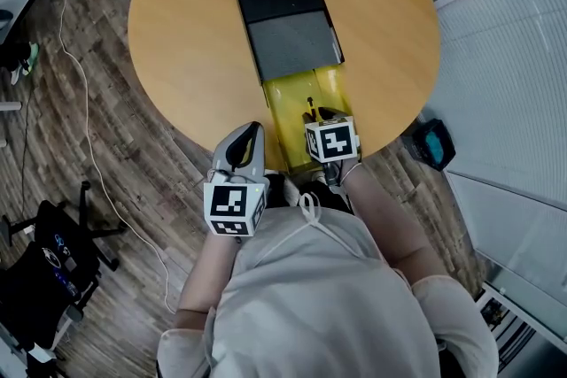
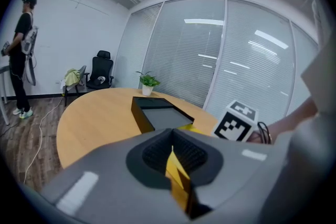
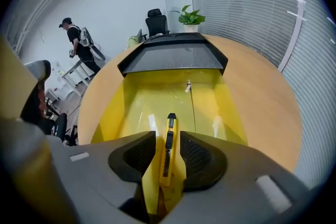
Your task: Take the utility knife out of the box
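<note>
Tongs at work over a round tabletop (image 1: 195, 40). At left, my left tongs (image 1: 251, 135) reach forward from the near edge at a shallow downward slant. Their pads are closed on a yellow flap (image 2: 177, 176) of the box (image 1: 288, 31), just beside the near left corner of its tray. My left forearm (image 1: 199, 288) runs back close along the body.

At centre, the box lies with its dark sleeve (image 3: 173, 57) on the far side and its yellow tray (image 1: 297, 97) drawn out toward the near edge.

At right, my right tongs (image 3: 168, 139) tip steeply down into the tray, jaws standing apart. The utility knife (image 3: 168, 150) lies lengthwise on the tray floor between the two pads, with neither pressing on it, not yet out of the box. My right forearm (image 1: 381, 208) angles in from the right.
</note>
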`<action>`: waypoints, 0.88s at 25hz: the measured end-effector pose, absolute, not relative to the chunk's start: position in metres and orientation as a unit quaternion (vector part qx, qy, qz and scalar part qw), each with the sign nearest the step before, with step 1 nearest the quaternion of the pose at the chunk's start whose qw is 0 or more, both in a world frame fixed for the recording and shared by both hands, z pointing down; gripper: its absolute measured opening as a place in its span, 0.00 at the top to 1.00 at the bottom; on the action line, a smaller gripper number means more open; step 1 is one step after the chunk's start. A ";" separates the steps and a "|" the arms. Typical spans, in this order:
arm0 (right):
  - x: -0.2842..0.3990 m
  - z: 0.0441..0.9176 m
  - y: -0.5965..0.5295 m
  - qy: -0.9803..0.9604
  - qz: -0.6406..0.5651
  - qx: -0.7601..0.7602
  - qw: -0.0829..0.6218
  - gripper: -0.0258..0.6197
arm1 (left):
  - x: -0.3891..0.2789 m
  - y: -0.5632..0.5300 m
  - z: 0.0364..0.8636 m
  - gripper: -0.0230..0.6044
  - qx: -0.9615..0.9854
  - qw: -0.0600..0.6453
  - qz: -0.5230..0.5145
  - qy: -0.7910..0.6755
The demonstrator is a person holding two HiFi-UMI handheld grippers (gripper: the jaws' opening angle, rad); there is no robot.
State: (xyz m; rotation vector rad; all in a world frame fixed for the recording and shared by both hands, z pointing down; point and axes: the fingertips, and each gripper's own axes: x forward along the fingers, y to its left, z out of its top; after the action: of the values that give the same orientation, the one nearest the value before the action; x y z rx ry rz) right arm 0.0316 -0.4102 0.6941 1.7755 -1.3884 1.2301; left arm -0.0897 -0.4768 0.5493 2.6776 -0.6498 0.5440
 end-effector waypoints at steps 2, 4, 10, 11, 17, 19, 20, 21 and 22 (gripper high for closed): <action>0.032 0.697 -0.411 -0.508 0.461 0.666 0.292 0.73 | -0.091 -0.478 0.549 0.95 0.941 0.166 0.192 -0.226; 0.034 0.698 -0.410 -0.499 0.459 0.672 0.299 0.77 | -0.092 -0.480 0.548 0.95 0.940 0.165 0.194 -0.226; 0.037 0.698 -0.410 -0.510 0.458 0.664 0.299 0.85 | -0.096 -0.480 0.550 0.95 0.938 0.169 0.200 -0.226; 0.038 0.698 -0.409 -0.512 0.457 0.663 0.300 0.86 | -0.095 -0.479 0.550 0.95 0.938 0.170 0.201 -0.225; 0.034 0.695 -0.405 -0.527 0.442 0.652 0.319 0.86 | -0.092 -0.473 0.546 0.95 0.939 0.163 0.204 -0.223; 0.031 0.686 -0.405 -0.534 0.432 0.655 0.315 0.86 | -0.092 -0.472 0.544 0.95 0.939 0.158 0.205 -0.225; 0.028 0.680 -0.406 -0.538 0.425 0.659 0.310 0.86 | -0.092 -0.472 0.542 0.95 0.939 0.157 0.205 -0.226; 0.026 0.673 -0.407 -0.542 0.419 0.662 0.304 0.86 | -0.093 -0.472 0.541 0.95 0.940 0.156 0.203 -0.227; 0.024 0.665 -0.407 -0.546 0.413 0.665 0.298 0.86 | -0.093 -0.471 0.539 0.95 0.940 0.156 0.202 -0.228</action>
State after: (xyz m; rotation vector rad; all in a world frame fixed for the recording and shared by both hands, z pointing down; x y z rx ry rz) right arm 0.0236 -0.4072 0.6649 1.7656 -1.4513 1.0984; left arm -0.0929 -0.4710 0.5386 2.6908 -0.6518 0.5770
